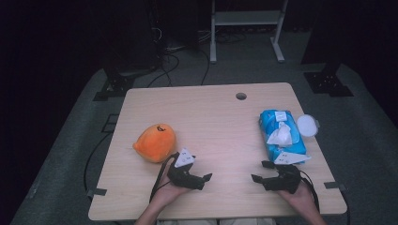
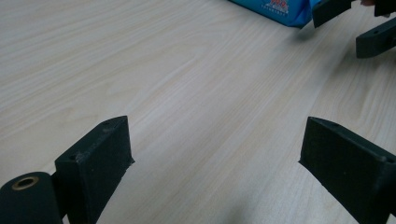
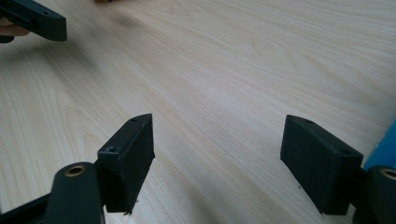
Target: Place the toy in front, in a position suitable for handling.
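Two black handheld grippers sit low over the pale wooden table (image 1: 220, 117), near its front edge, each facing inward toward the other. The left gripper (image 1: 206, 177) has its jaws spread wide with nothing between them but bare tabletop; just behind it, near the table's left side, rests a round orange plush toy (image 1: 155, 142), close to the gripper's grey three-cornered plate but not gripped. The right gripper (image 1: 262, 171) likewise has its jaws apart and empty. Right beside it, toward the table's right edge, lies a blue soft pack of wet wipes (image 1: 280, 133) with a white tissue poking from its top; a white round lid (image 1: 307, 125) sits open at the pack's far side.
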Demonstrator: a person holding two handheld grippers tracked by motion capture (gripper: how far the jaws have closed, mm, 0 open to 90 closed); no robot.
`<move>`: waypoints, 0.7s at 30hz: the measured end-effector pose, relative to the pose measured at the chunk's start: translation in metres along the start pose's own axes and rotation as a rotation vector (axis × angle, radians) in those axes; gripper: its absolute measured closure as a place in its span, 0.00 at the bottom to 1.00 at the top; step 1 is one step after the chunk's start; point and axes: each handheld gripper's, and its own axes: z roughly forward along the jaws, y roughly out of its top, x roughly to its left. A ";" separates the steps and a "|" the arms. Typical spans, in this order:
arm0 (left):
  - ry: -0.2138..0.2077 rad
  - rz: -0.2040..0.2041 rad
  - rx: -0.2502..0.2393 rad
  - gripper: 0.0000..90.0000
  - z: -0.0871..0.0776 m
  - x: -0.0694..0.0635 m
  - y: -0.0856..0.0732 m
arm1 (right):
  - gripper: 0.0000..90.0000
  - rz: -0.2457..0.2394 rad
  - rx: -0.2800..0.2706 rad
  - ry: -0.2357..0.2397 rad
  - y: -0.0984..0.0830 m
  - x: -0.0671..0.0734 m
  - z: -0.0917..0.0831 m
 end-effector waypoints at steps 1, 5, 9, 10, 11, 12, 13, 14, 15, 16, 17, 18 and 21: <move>-0.001 -0.001 -0.003 0.09 -0.001 0.001 0.001 | 0.27 0.002 -0.001 0.001 0.000 0.000 0.000; -0.005 -0.003 -0.020 0.10 -0.004 0.001 0.005 | 0.27 0.005 -0.008 0.002 0.000 -0.002 -0.001; -0.001 -0.003 -0.038 0.10 -0.009 0.002 0.010 | 0.27 0.019 -0.014 0.002 -0.001 -0.005 -0.001; 0.000 -0.002 -0.054 0.10 -0.012 0.003 0.014 | 0.27 0.020 -0.015 0.001 -0.001 -0.005 -0.002; 0.001 0.000 -0.061 0.10 -0.014 0.003 0.016 | 0.27 0.022 -0.016 -0.002 -0.001 -0.005 -0.002; 0.001 0.000 -0.061 0.10 -0.014 0.003 0.016 | 0.27 0.025 -0.020 -0.002 -0.001 -0.005 -0.003; 0.002 0.006 -0.066 0.10 -0.015 0.003 0.018 | 0.27 0.025 -0.020 -0.002 -0.001 -0.005 -0.003; 0.001 0.015 -0.072 0.10 -0.018 0.003 0.019 | 0.27 0.025 -0.022 -0.003 -0.001 -0.005 -0.003; 0.001 0.025 -0.077 0.10 -0.020 0.003 0.021 | 0.27 0.021 -0.023 -0.006 -0.001 -0.005 -0.004; 0.001 0.031 -0.093 0.10 -0.024 0.003 0.023 | 0.27 0.018 -0.023 -0.009 0.000 -0.005 -0.004; 0.002 0.032 -0.099 0.10 -0.025 0.003 0.024 | 0.27 0.017 -0.024 -0.010 0.000 -0.004 -0.004; 0.002 0.032 -0.099 0.10 -0.025 0.003 0.024 | 0.27 0.017 -0.024 -0.010 0.000 -0.004 -0.004; 0.015 0.028 -0.118 0.10 -0.031 0.006 0.026 | 0.27 0.019 -0.020 -0.012 0.000 -0.003 -0.003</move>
